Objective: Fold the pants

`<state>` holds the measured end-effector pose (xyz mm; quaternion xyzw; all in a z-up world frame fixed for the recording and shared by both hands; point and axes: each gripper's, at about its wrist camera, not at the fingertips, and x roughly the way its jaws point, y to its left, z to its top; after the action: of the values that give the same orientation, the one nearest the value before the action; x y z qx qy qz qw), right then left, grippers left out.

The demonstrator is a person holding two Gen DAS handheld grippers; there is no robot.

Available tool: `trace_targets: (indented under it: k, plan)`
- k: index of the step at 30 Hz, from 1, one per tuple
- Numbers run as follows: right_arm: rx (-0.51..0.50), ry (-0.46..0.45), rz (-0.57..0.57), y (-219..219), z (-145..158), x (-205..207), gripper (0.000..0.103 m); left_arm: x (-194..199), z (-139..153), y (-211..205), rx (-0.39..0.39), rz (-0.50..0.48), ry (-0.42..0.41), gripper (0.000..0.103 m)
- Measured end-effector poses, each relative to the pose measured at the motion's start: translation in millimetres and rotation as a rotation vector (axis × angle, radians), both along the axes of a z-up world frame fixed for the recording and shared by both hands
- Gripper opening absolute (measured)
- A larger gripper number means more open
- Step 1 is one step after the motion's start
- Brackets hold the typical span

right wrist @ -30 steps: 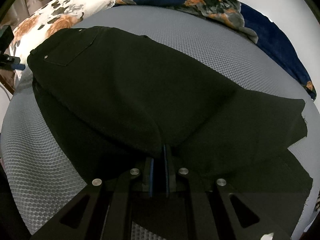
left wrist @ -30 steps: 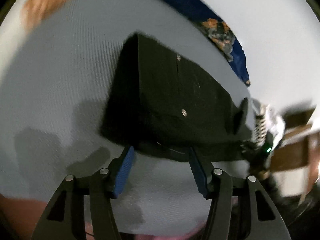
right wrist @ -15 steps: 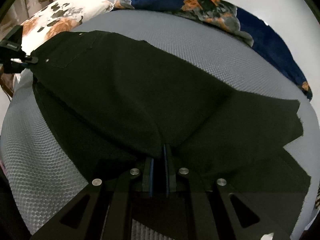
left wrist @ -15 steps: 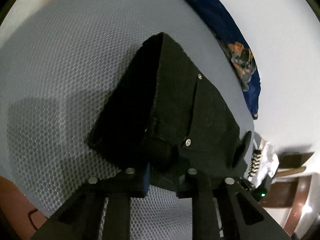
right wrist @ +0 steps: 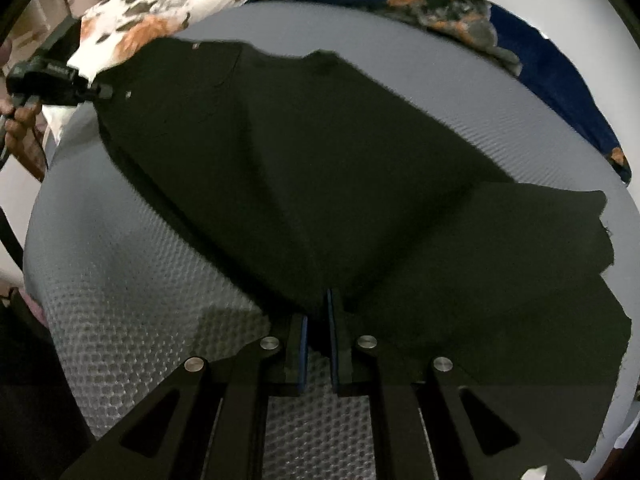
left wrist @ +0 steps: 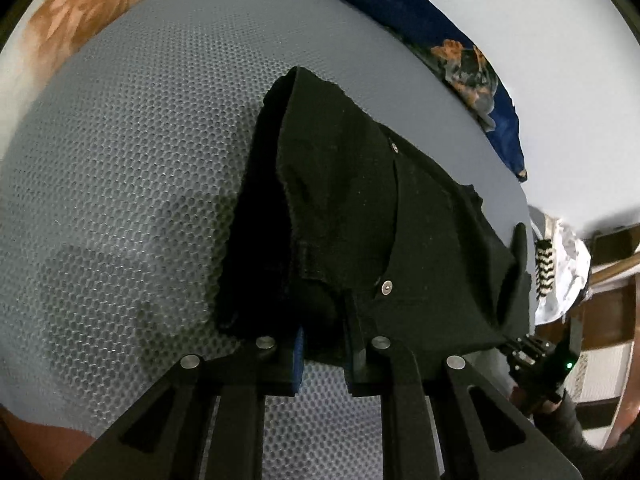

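Observation:
Black pants (right wrist: 320,168) lie across a grey mesh-textured bed (right wrist: 132,280), their waist end raised. My left gripper (left wrist: 322,332) is shut on the waistband of the pants (left wrist: 360,208), near a metal rivet, and holds it lifted off the bed. My right gripper (right wrist: 318,320) is shut on the pants' near edge at mid-length and holds it up. The leg ends lie flat at the right of the right wrist view. The left gripper also shows in the right wrist view (right wrist: 52,80), at the far left. The right gripper shows in the left wrist view (left wrist: 536,352), at the lower right.
A floral pillow (right wrist: 152,20) lies at the head of the bed. A dark blue floral blanket (right wrist: 480,12) lies along the far edge by the white wall. Wooden furniture (left wrist: 608,280) and a striped cloth (left wrist: 546,264) stand beyond the bed's end.
My left gripper closed on the waistband and lifted it. My right gripper stayed shut on the pants and rose, so the cloth now hangs between the two grippers.

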<state>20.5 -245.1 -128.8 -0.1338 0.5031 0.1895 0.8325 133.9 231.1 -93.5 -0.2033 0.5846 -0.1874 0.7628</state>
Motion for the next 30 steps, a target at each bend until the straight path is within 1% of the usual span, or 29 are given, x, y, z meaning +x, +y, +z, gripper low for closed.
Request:
trace_targets:
  k: [3,4,6,7,9,10,11,13,15,16,17,19,20,21,22,24,27,28,30]
  plan:
    - [0.006,0.014,-0.009,1,-1,1,0.007,-1,2,-10,0.076,-0.034,-0.04,0.018]
    - [0.004,0.022,-0.006,1,-4,3,0.007,-1,1,-16,0.122,-0.047,-0.05,0.021]
    - [0.021,0.033,-0.016,-1,-6,7,0.007,-6,0,-17,0.17,-0.062,-0.059,0.027]
    - [0.037,0.044,-0.027,-3,-5,8,0.008,-8,2,-16,0.18,-0.062,-0.068,0.03]
    - [0.064,0.058,-0.044,-7,-5,10,0.008,-13,5,-11,0.19,-0.068,-0.073,0.039]
    - [0.072,0.06,-0.049,-8,-6,10,0.008,-16,9,-7,0.217,-0.068,-0.082,0.05]
    - [0.079,0.061,-0.053,-9,-6,10,0.009,-18,13,-5,0.263,-0.071,-0.088,0.059]
    - [0.079,0.057,-0.046,-8,-6,10,0.01,-26,19,0,0.344,-0.095,-0.107,0.065]
    - [0.089,0.057,-0.049,-10,-6,11,0.01,-32,29,5,0.389,-0.091,-0.125,0.065]
    - [0.098,0.06,-0.052,-11,-6,13,0.01,-36,34,4,0.428,-0.088,-0.147,0.065]
    - [0.108,0.065,-0.056,-12,-6,13,0.01,-42,45,-1,0.468,-0.102,-0.204,0.065]
    - [0.137,0.076,-0.071,-16,-6,17,0.011,-51,60,-13,0.49,-0.122,-0.294,0.065]
    - [0.151,0.083,-0.079,-19,-6,19,0.011,-55,68,-25,0.487,-0.146,-0.342,0.065]
    - [0.163,0.089,-0.087,-20,-6,20,0.011,-59,75,-39,0.467,-0.179,-0.387,0.065]
    - [0.175,0.094,-0.095,-21,-6,21,0.012,-64,81,-60,0.429,-0.235,-0.435,0.065]
    - [0.19,0.099,-0.108,-23,-5,21,0.013,-66,84,-107,0.371,-0.346,-0.474,0.065]
    - [0.215,0.098,-0.122,-26,-2,20,0.013,-74,81,-161,0.29,-0.506,-0.495,0.065]
    - [0.222,0.098,-0.127,-27,0,21,0.013,-77,77,-187,0.245,-0.583,-0.495,0.065]
    - [0.241,0.095,-0.136,-31,2,21,0.014,-81,71,-219,0.195,-0.661,-0.488,0.065]
